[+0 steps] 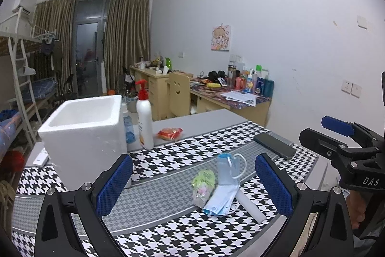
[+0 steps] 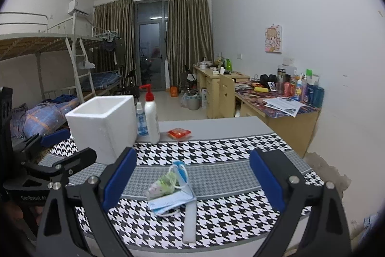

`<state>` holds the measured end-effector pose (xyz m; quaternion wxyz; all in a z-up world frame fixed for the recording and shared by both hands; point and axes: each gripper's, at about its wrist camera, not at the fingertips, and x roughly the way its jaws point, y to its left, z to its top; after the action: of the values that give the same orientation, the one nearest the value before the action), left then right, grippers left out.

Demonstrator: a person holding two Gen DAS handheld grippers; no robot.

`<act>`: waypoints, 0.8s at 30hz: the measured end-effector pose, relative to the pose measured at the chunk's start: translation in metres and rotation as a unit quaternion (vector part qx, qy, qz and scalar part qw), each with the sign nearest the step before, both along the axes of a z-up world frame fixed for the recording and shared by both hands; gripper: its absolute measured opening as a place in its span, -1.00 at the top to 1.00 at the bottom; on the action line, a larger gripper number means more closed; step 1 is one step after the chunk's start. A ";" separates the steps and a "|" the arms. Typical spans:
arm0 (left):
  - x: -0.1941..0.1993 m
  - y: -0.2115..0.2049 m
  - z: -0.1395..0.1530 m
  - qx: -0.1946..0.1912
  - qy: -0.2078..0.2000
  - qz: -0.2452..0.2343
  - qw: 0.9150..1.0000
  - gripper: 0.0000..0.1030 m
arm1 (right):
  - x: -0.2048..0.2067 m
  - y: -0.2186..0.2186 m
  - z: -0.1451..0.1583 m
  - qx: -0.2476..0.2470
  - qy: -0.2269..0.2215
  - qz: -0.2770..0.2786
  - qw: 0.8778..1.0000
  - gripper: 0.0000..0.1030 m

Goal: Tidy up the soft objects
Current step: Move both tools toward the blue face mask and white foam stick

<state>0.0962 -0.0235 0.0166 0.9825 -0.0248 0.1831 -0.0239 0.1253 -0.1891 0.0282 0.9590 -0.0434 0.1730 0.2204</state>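
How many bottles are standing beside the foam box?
2: a white pump bottle with red top, and a smaller clear spray bottle between it and the foam box. Others may be hidden behind.

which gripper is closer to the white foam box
Left. The left gripper hovers right beside the white foam box, one finger almost at its front corner. The right gripper hangs farther off, over the face masks, both open.

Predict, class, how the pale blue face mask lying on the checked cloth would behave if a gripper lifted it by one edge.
The face mask looks thin and creased, so it would probably droop rather than hold its shape. Its ear loop hangs loose and might snag the plastic packet touching it. Being light, it would likely slide on the checked cloth if pushed.
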 end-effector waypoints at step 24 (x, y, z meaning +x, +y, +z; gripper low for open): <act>0.041 -0.029 -0.057 0.036 0.072 -0.033 0.996 -0.98 | 0.014 -0.017 -0.050 -0.031 0.039 -0.029 0.998 -0.88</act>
<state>0.1368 -0.0522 -0.0404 0.9658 0.0153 0.2544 -0.0477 0.1397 -0.2065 -0.0216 0.9557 -0.0590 0.2184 0.1885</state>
